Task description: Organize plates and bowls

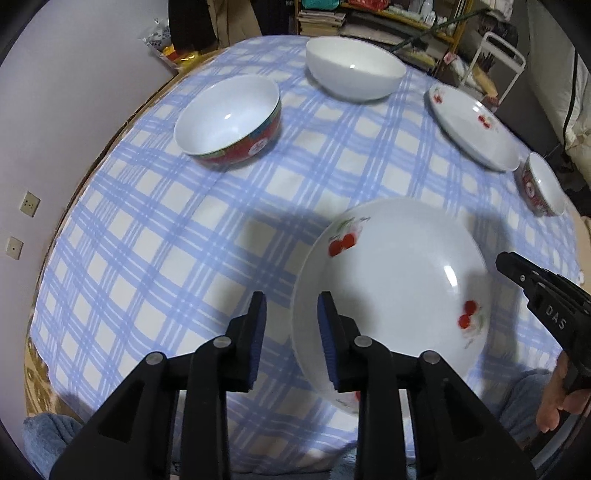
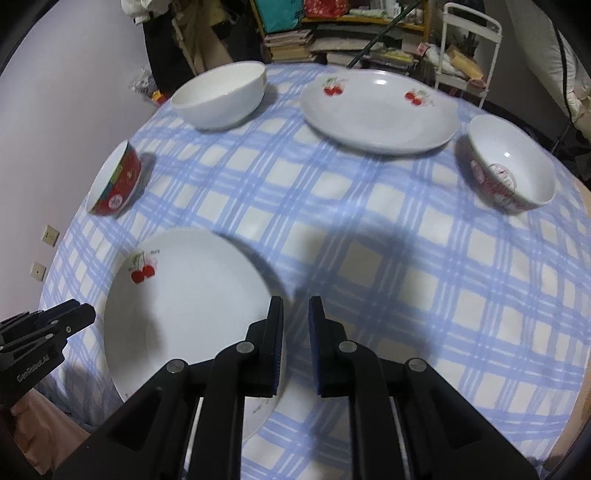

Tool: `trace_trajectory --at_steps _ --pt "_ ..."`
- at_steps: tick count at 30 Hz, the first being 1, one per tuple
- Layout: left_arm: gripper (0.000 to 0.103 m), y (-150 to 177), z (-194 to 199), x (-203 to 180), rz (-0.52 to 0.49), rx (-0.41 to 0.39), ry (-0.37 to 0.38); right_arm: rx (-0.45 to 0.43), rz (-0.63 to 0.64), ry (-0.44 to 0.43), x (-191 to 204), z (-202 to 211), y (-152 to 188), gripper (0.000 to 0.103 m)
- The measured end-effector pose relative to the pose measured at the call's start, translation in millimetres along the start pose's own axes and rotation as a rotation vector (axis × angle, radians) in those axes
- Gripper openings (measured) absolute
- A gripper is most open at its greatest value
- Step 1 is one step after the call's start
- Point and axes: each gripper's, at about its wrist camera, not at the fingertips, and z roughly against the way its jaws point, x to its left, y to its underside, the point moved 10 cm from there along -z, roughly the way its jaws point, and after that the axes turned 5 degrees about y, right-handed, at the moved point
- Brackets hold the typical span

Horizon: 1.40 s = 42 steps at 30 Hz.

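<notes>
A white cherry-print plate lies near the table's front edge. My left gripper is open, its fingers astride the plate's left rim. My right gripper is open over the plate's right rim; it also shows in the left wrist view. A second cherry plate lies at the far right. A red-sided bowl, a plain white bowl and a small red-patterned bowl stand apart on the table.
The round table has a blue-and-white checked cloth. A wall is close on the left. Cluttered shelves and a white rack stand behind the table.
</notes>
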Motion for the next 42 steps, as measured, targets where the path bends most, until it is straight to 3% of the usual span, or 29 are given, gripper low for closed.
trace_trajectory --at_steps 3,5,7,8,10,14,19,22,28,36,38,40,42 --pt "0.036 -12 12 -7 -0.013 -0.045 -0.012 -0.036 -0.018 0.007 -12 10 -12 0.015" --pt "0.049 -23 22 -11 -0.015 -0.096 -0.011 -0.059 -0.042 0.011 -20 17 -22 0.015" --pt "0.054 -35 27 -22 -0.02 -0.131 -0.005 -0.078 -0.053 0.017 -28 22 -32 0.019" --pt "0.058 -41 27 -26 -0.023 -0.134 -0.008 -0.092 -0.061 0.026 -34 25 -39 0.023" --pt "0.062 -51 24 -34 -0.03 -0.128 -0.015 -0.105 -0.083 0.039 -44 27 -52 0.05" --pt "0.075 -73 8 -52 -0.031 -0.101 -0.003 -0.091 -0.107 0.033 -62 22 -72 0.054" --pt "0.078 -109 -6 -74 -0.049 -0.143 0.004 -0.101 -0.037 -0.002 -65 18 -101 0.09" --pt "0.083 -130 -16 -82 -0.008 -0.151 0.041 -0.143 -0.015 0.024 -74 18 -123 0.102" --pt "0.084 -168 -41 -105 -0.027 -0.129 0.059 -0.133 0.018 0.072 -105 -4 -168 0.103" --pt "0.084 -198 -77 -139 -0.052 -0.078 0.085 -0.119 -0.008 0.068 -140 -29 -212 0.102" --pt "0.084 -202 -89 -146 -0.064 -0.061 0.088 -0.101 0.019 0.092 -146 -39 -220 0.097" --pt "0.084 -205 -101 -153 -0.064 -0.043 0.096 -0.069 0.04 0.104 -150 -51 -225 0.084" --pt "0.084 -205 -112 -157 -0.054 -0.022 0.109 -0.017 0.043 0.099 -154 -68 -228 0.08"
